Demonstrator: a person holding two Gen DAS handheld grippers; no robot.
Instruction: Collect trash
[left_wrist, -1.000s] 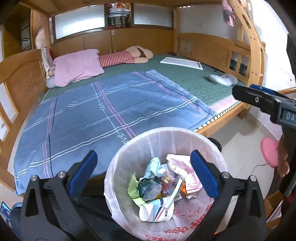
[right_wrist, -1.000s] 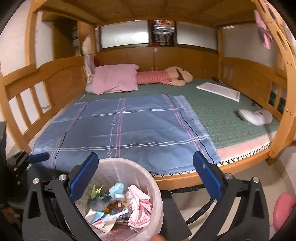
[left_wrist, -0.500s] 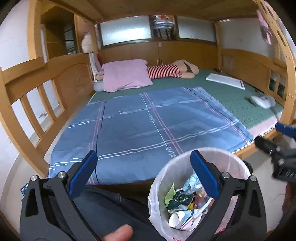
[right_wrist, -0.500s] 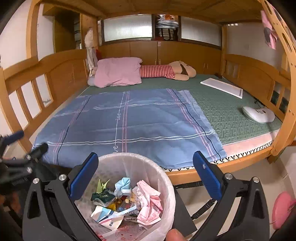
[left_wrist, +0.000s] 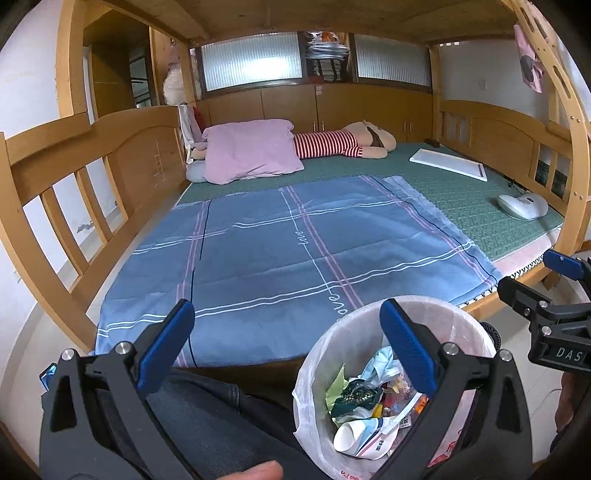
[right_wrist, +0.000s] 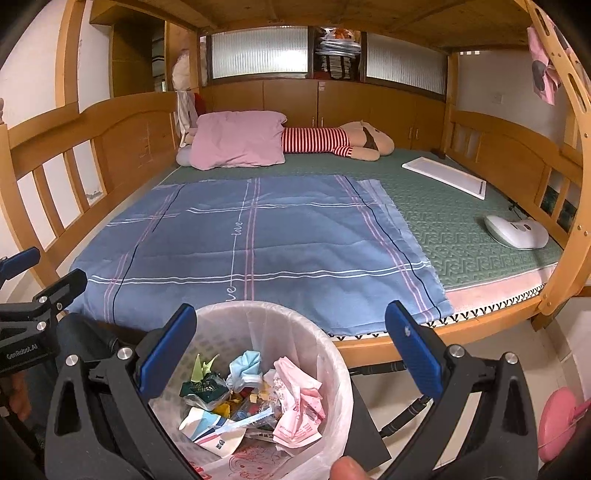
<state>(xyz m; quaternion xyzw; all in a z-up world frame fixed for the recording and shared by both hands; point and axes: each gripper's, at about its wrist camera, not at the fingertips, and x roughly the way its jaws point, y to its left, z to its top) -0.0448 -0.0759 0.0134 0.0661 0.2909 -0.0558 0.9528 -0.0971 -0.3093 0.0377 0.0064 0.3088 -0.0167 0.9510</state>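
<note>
Hand-held gripper, left (left_wrist: 286, 347): jaws spread wide apart, nothing between the blue pads; it hovers above the person's lap, with its right finger over the bin's rim.
Hand-held gripper, right (right_wrist: 290, 347): jaws likewise wide apart and empty, poised directly above the bin's mouth; it also shows at the right edge of the left wrist view.
Bed (right_wrist: 461, 332): wooden bunk frame filling most of both views, with a green mat on top.
Blue sheet (right_wrist: 251, 240): spread flat across the near half of the bed; no scraps visible anywhere on it.
Pink pillow (right_wrist: 236, 140): at the far end, beside a striped plush toy (right_wrist: 332, 142).
White board (right_wrist: 445, 175): lies flat on the green mat, well apart from the bin; it does not read as litter.
White device (right_wrist: 515, 230): rests near the right rail, likewise not trash by appearance.
Trash bin (right_wrist: 332, 354): lined with a thin white bag, standing on the floor just in front of the bed edge.
Trash (right_wrist: 255, 398): crumpled paper, wrappers and a folded carton piled inside the bin.
Progress, as a judgement: collection appears essentially complete, since all visible litter sits in the bin and both tools are empty; what may remain is a check of the floor areas hidden from view.
</note>
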